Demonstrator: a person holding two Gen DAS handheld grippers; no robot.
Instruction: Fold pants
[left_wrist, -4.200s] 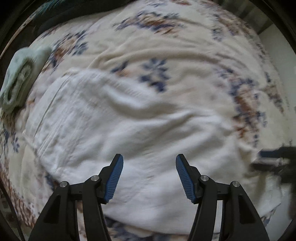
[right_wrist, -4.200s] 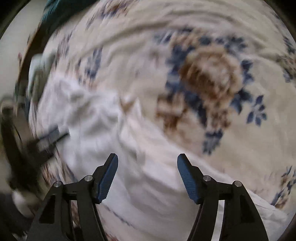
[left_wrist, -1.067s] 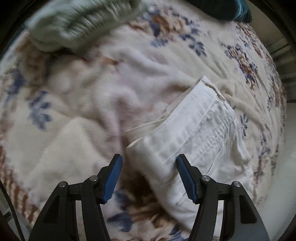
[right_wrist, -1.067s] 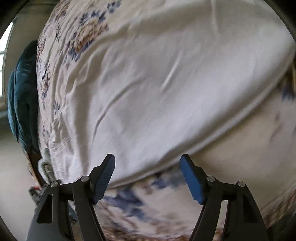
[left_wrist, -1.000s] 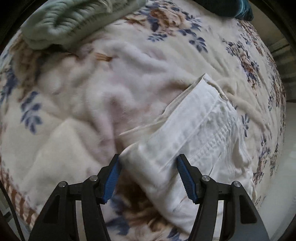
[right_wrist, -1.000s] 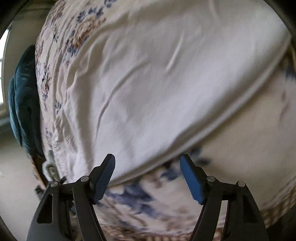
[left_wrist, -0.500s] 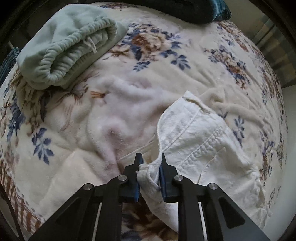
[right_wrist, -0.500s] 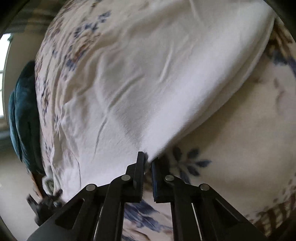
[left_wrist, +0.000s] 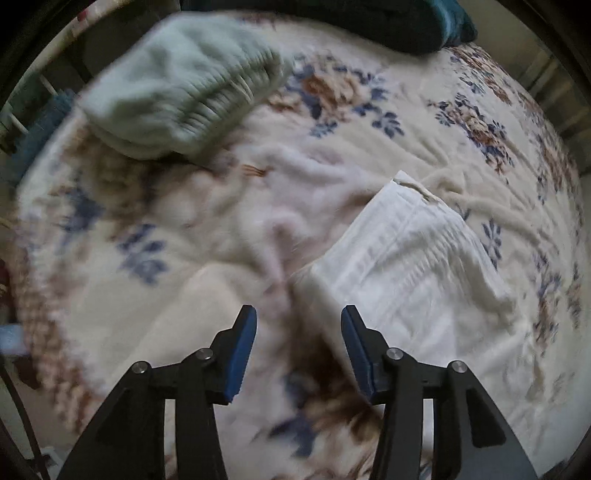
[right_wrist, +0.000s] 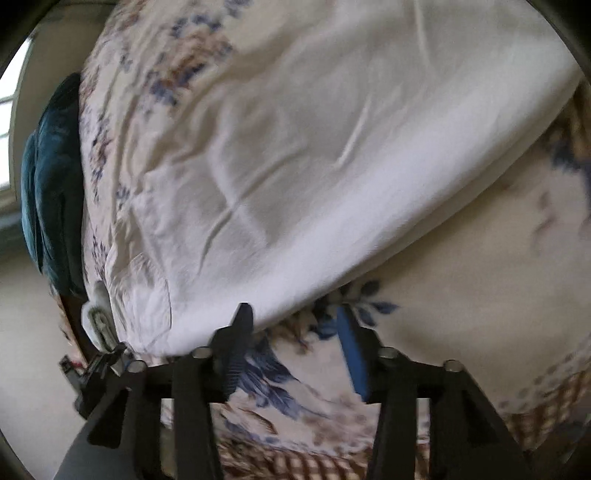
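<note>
On the bed, pants lie folded, both tongs let go.
Pants (left_wrist: 410, 266) rest on the floral blanket (left_wrist: 221, 229); left tongs (left_wrist: 298, 345) and right tongs (right_wrist: 291, 347), pinching the edges half a second ago, now gape empty. A jaw snagging the hem could undo the fold.

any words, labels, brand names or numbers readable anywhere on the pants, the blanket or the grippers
None can be read in either view.
White pants: plain fabric and seams, no tag or print showing.
Floral blanket: flower pattern only, no lettering.
Folded mint-green garment: blurred, no label visible.
Left gripper and right gripper: black arms with blue pads, no markings visible; both jaws stand open.
</note>
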